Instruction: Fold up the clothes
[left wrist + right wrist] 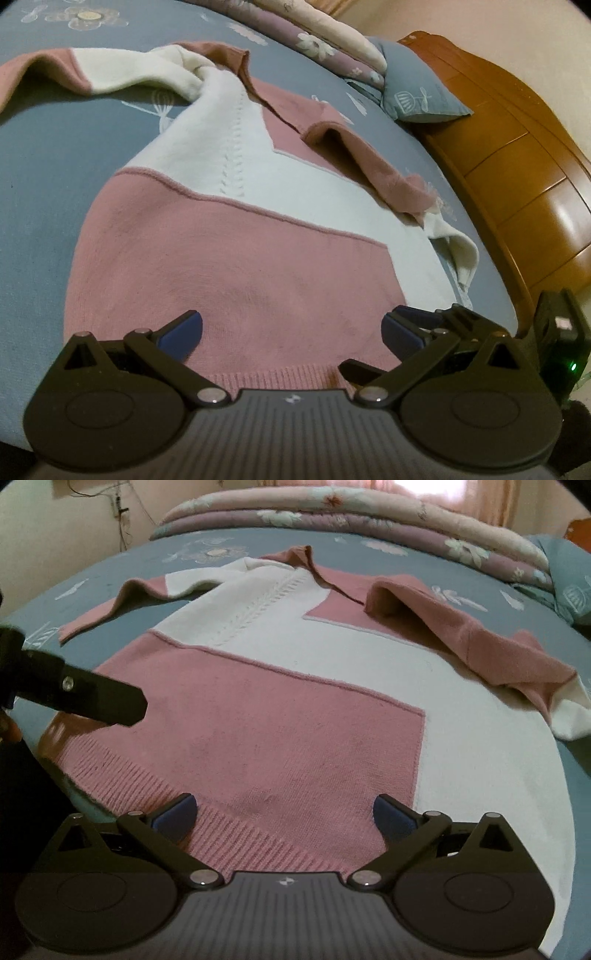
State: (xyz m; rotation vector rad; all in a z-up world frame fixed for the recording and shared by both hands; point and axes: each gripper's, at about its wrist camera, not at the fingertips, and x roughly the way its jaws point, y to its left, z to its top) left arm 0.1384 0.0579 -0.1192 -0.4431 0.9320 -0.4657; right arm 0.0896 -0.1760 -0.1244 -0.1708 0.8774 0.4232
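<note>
We hold the left claw [291, 334] and right claw [284, 812] released, jaws spread above the ribbed hem of the pink-and-white knitted sweater [295, 716]. It lies flat on the blue flower-printed bedsheet [37, 192], sleeves spread; folded quilts [369, 520] lie beyond.

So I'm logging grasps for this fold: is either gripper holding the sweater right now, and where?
Neither. The left gripper and right gripper both hang open over the sweater's ribbed hem, gripping nothing.
</note>
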